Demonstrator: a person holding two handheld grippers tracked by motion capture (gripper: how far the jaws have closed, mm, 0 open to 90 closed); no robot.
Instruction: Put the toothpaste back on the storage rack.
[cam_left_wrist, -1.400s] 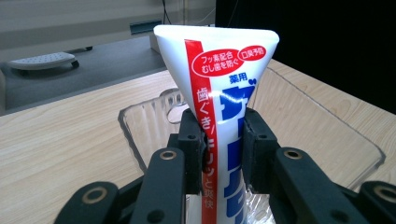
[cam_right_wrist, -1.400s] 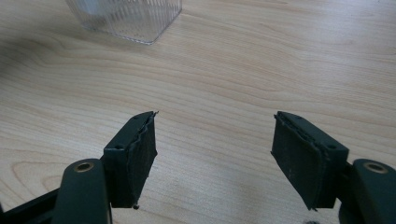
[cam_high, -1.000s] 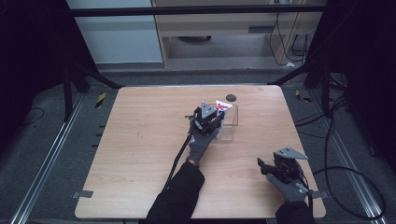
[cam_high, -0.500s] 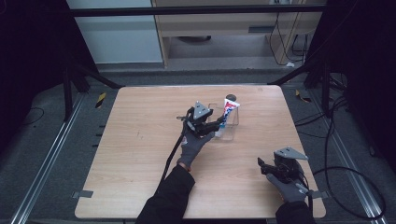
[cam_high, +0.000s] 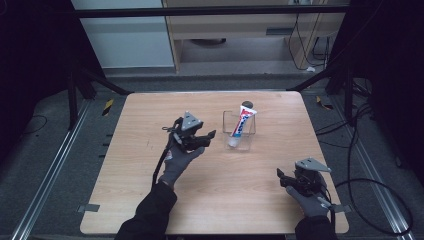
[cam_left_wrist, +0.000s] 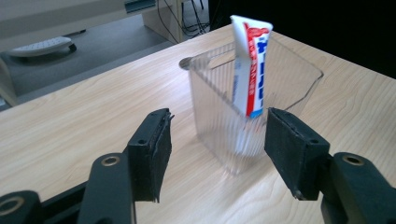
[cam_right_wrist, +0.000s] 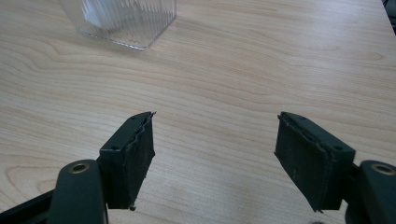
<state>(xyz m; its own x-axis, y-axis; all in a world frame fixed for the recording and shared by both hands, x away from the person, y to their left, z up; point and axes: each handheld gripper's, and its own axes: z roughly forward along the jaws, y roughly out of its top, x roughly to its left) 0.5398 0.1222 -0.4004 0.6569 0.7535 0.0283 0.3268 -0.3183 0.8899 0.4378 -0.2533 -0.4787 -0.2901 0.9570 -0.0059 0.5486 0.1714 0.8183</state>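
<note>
— How is the scene lit?
— The table (cam_high: 215, 165) is evenly lit from above; its surroundings are left dark, and only faint shadows are cast.
— And sharpness?
— The high view is rendered soft and grainy. In the gripper views, slight blur is seen on the clear container (cam_left_wrist: 243, 116).

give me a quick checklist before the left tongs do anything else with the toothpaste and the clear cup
1. Toothpaste inside the cup: ok, it stands tilted against the wall, top poking above the rim.
2. Cup upright on the table: ok.
3. Left tongs free of the load: ok, jaws apart, nothing between them, short of the cup.
4. Right tongs out of the way: ok, open and empty near the table's near right edge.
5. Small dark round thing behind the cup: cannot tell what it is or whether it touches the cup.
6. Tube cap end seated on the cup floor: cannot tell, blurred through ribbed plastic.
</note>
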